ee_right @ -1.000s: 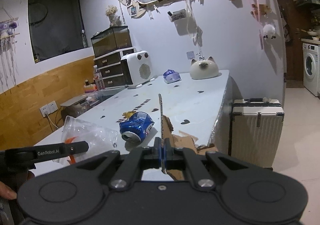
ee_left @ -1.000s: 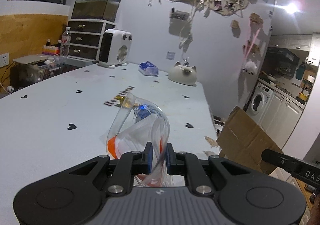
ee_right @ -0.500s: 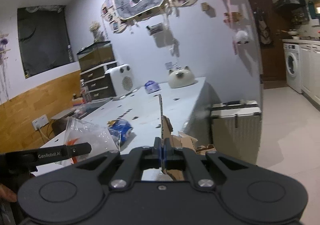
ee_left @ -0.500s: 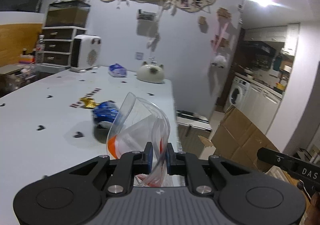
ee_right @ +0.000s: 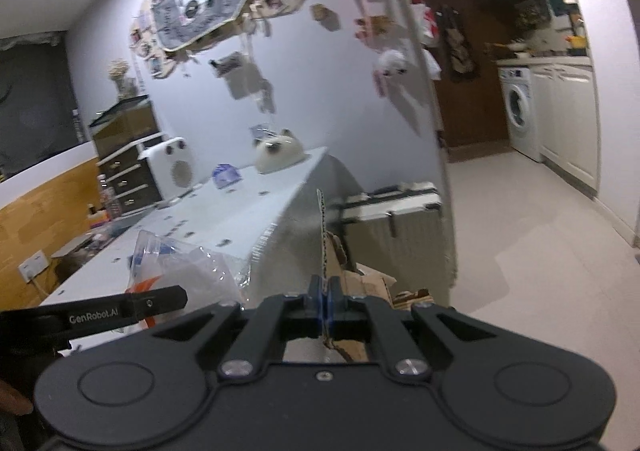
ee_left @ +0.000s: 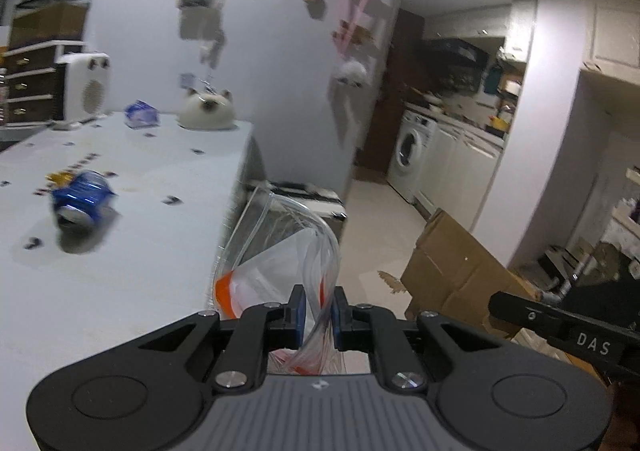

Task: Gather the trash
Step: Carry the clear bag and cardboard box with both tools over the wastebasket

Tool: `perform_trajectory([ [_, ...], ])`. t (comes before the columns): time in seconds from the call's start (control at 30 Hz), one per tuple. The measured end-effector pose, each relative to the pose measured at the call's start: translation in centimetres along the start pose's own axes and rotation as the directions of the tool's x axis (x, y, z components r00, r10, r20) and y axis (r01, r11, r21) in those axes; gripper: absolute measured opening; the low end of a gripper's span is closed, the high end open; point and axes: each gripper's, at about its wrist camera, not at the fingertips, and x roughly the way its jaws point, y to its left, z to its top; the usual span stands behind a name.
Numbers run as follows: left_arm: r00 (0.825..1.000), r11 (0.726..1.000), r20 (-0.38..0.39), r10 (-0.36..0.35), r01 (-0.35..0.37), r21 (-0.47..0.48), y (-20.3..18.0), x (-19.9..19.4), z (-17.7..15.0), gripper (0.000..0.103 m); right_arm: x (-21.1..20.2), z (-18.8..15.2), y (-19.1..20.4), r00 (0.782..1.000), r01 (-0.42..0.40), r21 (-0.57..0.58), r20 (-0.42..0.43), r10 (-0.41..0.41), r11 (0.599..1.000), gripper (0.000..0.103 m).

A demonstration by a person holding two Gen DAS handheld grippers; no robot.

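My left gripper (ee_left: pixel 318 313) is shut on a clear plastic bag (ee_left: pixel 280 251) with an orange strip, held past the right edge of the white table (ee_left: pixel 120 271). The bag also shows in the right wrist view (ee_right: pixel 184 271). My right gripper (ee_right: pixel 323 301) is shut on the edge of a brown cardboard box flap (ee_right: pixel 325 243), held upright beside the table. The cardboard box (ee_left: pixel 452 267) shows at the right in the left wrist view. A crushed blue can (ee_left: pixel 80 199) lies on the table at the left.
On the table's far end stand a white cat-shaped ornament (ee_left: pixel 206 111), a blue packet (ee_left: pixel 140 119) and a white heater (ee_left: pixel 86 91). A white suitcase (ee_right: pixel 396 223) stands by the table's end. A washing machine (ee_left: pixel 412 155) and white cabinets line the right wall.
Both grippers have swung to the right, away from the table. The bag now hangs past the table's edge and the can has slid to the far left of the view.
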Motion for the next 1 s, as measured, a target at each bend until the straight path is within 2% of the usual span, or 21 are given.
perform_trajectory([
  [0.3,0.990,0.999,-0.132,-0.040,0.041,0.009,-3.5,7.4,-3.9,0.013,1.7,-2.8,-6.7,0.995,0.081,0.097,-0.073,-0.074,0.992,0.002],
  [0.5,0.968,0.998,-0.250,-0.038,0.026,-0.051,-3.0,14.0,-7.8,0.013,5.5,-5.5,-9.9,0.985,0.102,0.161,-0.155,-0.077,0.982,0.002],
  [0.7,0.930,0.996,-0.367,-0.030,-0.003,-0.087,-1.6,21.5,-12.1,0.013,10.6,-8.6,-12.7,0.973,0.116,0.253,-0.223,-0.059,0.960,0.002],
  [0.87,0.884,0.995,-0.466,-0.035,-0.012,-0.097,0.2,27.4,-15.5,0.013,15.8,-11.9,-14.7,0.957,0.149,0.329,-0.286,-0.052,0.932,0.002],
  [1.0,0.846,0.996,-0.530,-0.056,0.008,-0.092,1.2,31.4,-17.5,0.013,19.4,-14.5,-16.4,0.941,0.190,0.378,-0.334,-0.058,0.906,0.002],
])
